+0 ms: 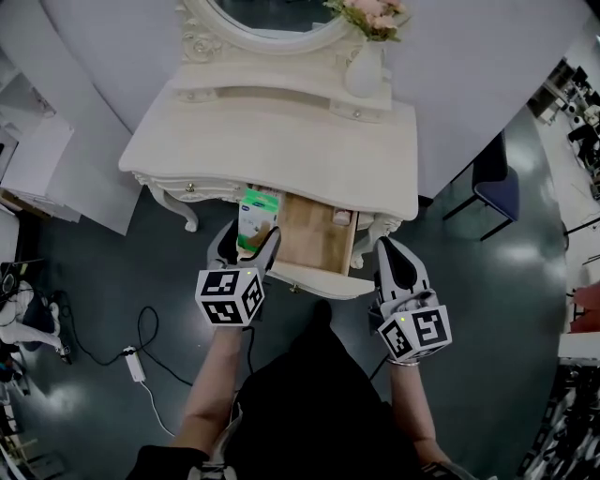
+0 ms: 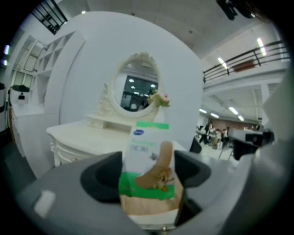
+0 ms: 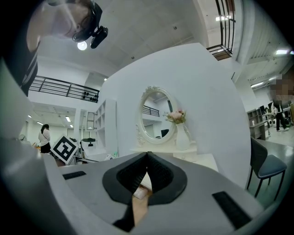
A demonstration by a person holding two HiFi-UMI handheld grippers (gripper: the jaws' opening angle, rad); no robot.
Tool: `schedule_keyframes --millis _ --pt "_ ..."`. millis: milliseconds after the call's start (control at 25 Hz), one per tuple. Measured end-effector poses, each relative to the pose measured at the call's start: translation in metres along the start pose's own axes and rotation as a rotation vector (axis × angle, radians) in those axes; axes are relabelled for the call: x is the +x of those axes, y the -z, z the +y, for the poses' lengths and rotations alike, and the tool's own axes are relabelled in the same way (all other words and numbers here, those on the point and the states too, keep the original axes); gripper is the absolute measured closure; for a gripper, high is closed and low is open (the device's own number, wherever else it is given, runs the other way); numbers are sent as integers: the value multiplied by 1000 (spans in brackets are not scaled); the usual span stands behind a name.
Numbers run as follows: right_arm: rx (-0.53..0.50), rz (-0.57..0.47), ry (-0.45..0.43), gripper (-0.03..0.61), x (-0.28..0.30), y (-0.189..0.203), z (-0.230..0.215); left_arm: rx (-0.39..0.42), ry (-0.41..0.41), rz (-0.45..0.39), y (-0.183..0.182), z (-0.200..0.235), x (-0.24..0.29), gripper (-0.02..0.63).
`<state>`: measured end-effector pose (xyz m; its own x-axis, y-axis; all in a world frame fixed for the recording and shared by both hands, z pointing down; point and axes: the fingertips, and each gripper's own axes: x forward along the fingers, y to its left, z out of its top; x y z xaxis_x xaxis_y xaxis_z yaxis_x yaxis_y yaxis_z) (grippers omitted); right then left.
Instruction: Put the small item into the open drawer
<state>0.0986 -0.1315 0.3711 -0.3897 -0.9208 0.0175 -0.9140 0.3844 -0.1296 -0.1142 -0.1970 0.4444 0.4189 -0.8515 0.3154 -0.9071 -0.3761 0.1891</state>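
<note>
Now we see the small packet (image 1: pixel 258 214), white with green bands, gripped between the fingers (image 2: pixel 103 176) of the left gripper (image 1: pixel 250 240), which are clenched on its two sides. It stands upright at the far left corner of the open drawer (image 1: pixel 314 239); we cannot tell whether it touches the bare wooden bottom. A small pale thing (image 1: pixel 342 217) lies in the drawer's far right corner. The right gripper (image 1: pixel 391 249) sits just beside the drawer's near right corner, its fingers (image 3: pixel 161 174) pressed together with nothing between them. The drawer juts from under the cream worktop (image 1: pixel 272 131), which carries a white vase (image 1: pixel 366 70) of flowers at the far right and an oval mirror (image 1: pixel 267 14) behind. A blue chair (image 1: pixel 497 183) stands on the floor well to the right.
</note>
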Motion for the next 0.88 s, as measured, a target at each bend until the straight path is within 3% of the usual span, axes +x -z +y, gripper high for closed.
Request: schedule_keyframes --millis 440,880 --pt "27 32 -1 581 27 10 -34 -3 -14 62 9 -1 48 258" --pt "62 72 11 581 45 25 -63 -8 -24 180 47 -2 89 258"
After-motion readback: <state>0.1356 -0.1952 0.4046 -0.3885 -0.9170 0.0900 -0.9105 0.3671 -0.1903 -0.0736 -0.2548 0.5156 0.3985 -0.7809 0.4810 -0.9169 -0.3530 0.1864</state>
